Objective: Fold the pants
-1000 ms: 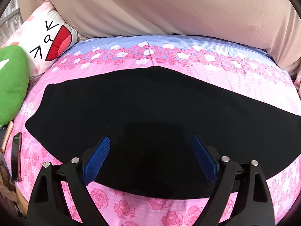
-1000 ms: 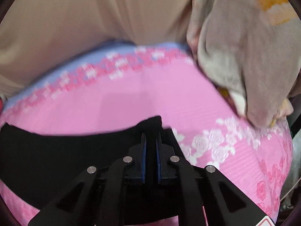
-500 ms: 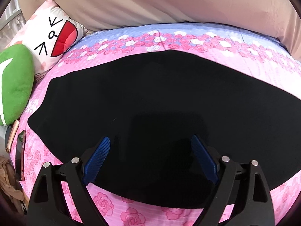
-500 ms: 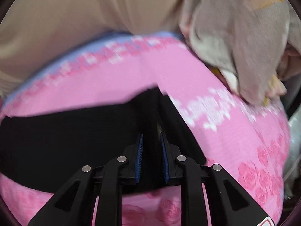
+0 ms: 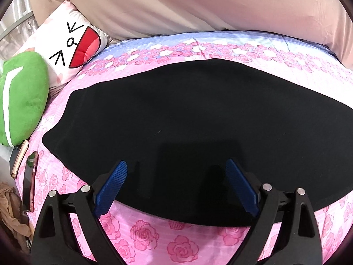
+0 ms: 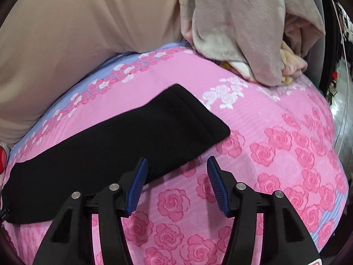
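Left wrist view: the bed (image 5: 181,231) fills the frame, and the black pants (image 5: 187,121) lie flat across its rose sheet as one long strip, seemingly leg laid on leg. The crosswise folds look not yet done. Left tool (image 5: 176,185) hangs spread and empty over the near edge; right tool (image 6: 176,183) is released too, beside the hem.

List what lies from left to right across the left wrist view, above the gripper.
Green plush cushion → white cartoon-face pillow → black pants lying flat on the pink rose bedsheet.
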`<state>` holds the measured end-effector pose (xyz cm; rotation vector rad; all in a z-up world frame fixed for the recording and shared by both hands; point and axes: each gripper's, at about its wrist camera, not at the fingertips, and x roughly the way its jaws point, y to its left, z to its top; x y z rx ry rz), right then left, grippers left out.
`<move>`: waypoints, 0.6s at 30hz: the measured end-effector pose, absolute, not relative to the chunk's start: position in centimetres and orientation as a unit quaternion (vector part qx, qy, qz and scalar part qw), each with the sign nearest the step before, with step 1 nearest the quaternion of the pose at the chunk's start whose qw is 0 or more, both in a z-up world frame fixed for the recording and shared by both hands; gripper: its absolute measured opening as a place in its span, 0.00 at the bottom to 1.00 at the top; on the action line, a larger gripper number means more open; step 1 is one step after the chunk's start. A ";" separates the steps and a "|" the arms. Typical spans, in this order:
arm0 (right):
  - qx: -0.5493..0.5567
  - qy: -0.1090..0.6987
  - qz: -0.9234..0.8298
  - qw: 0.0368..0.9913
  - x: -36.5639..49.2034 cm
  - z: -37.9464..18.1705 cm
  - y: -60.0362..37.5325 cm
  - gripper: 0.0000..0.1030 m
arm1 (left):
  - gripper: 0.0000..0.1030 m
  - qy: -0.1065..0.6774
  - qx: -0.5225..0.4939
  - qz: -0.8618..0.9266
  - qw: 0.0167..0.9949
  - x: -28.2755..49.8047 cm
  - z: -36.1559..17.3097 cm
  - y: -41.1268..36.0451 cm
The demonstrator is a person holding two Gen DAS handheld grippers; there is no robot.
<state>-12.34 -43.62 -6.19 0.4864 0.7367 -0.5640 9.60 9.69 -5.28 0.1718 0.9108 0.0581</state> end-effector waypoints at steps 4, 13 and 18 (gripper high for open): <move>0.260 0.354 -0.270 0.857 -12.7 -7.1 -44.5 0.55 | 0.87 0.439 0.081 0.035 0.894 9.4 -5.2 10.1; 0.294 0.324 -0.245 0.865 -12.3 -6.2 -47.9 0.55 | 0.87 0.443 0.092 0.045 0.891 8.7 -5.4 9.1; 0.263 0.350 -0.249 0.864 -9.8 -6.4 -49.6 0.09 | 0.87 0.446 0.096 0.039 0.889 9.0 -5.3 7.3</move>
